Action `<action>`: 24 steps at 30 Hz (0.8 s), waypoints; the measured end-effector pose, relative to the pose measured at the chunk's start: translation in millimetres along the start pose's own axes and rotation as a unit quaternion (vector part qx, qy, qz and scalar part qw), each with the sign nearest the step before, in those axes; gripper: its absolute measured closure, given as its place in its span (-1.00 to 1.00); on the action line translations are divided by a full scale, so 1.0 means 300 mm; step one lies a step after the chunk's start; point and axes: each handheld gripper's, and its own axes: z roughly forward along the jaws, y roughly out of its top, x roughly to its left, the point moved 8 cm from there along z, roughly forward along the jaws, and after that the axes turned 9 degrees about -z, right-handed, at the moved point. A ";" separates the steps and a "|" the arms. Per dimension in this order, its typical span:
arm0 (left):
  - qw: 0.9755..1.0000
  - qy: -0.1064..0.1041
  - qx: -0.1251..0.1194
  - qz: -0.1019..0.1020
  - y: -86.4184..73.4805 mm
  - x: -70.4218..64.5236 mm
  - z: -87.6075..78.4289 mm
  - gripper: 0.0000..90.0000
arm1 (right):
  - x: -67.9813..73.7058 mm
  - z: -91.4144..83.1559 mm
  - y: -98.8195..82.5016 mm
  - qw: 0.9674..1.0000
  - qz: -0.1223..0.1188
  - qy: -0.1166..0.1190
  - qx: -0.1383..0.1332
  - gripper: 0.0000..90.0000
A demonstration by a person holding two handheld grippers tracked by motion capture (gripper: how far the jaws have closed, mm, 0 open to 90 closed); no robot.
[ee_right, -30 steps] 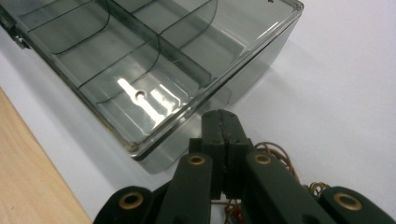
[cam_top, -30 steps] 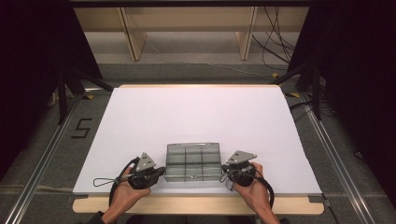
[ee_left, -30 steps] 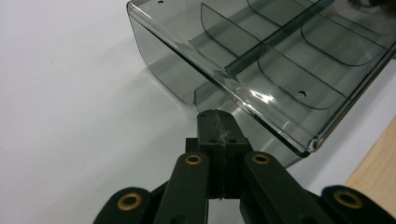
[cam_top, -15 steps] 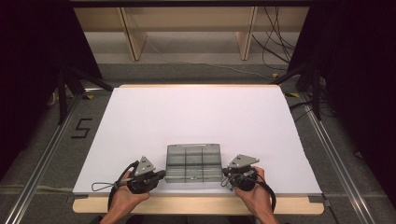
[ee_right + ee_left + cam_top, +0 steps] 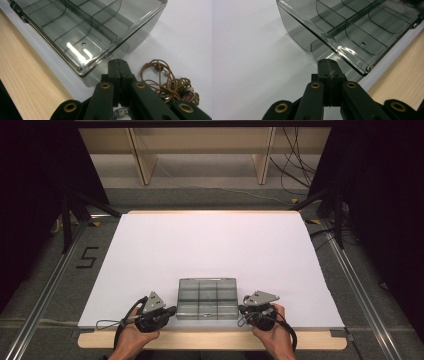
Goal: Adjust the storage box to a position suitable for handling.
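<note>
A smoky clear plastic compartment box point(image 5: 207, 299) lies near the table's front edge with its lid down. My left gripper point(image 5: 169, 310) is shut with nothing in it, its tip at the box's left front corner. In the left gripper view the closed jaws point(image 5: 329, 67) sit just below the lid's rim point(image 5: 342, 50). My right gripper point(image 5: 244, 310) is also shut and holds nothing, its tip at the box's right front corner point(image 5: 82, 71). A tangle of brown cord with beads point(image 5: 163, 81) lies on the white surface beside and under the right gripper point(image 5: 118, 65).
The white sheet point(image 5: 210, 245) covers the table, and a bare wooden strip point(image 5: 210, 340) runs along the front edge. Shelving legs point(image 5: 140, 160) and cables stand beyond the far edge. Metal rails point(image 5: 45, 290) run along both sides.
Both hands have drawn back a little toward the near edge, and the box sits slightly nearer too. Both grippers have stayed shut.
</note>
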 end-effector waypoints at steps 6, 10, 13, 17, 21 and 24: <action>1.000 -0.001 0.000 -0.014 -0.005 -0.006 -0.002 0.99 | 0.012 -0.007 -0.008 1.000 0.005 -0.001 0.003 1.00; 1.000 -0.003 0.002 -0.015 -0.006 -0.007 -0.003 0.99 | 0.013 -0.010 -0.011 1.000 -0.004 -0.002 0.002 1.00; 1.000 -0.008 0.002 -0.006 -0.006 -0.005 -0.005 0.99 | 0.018 -0.009 -0.014 1.000 0.002 0.002 0.003 1.00; 1.000 -0.007 0.002 -0.006 -0.005 0.004 -0.002 0.99 | 0.019 -0.009 -0.013 1.000 -0.007 -0.003 0.005 1.00; 1.000 -0.004 0.001 0.002 -0.003 0.011 0.001 0.86 | 0.016 -0.010 -0.012 0.999 -0.031 -0.005 0.008 1.00; 1.000 -0.004 0.001 -0.012 -0.003 0.028 -0.009 0.80 | 0.008 -0.022 -0.008 1.000 -0.018 -0.001 -0.004 1.00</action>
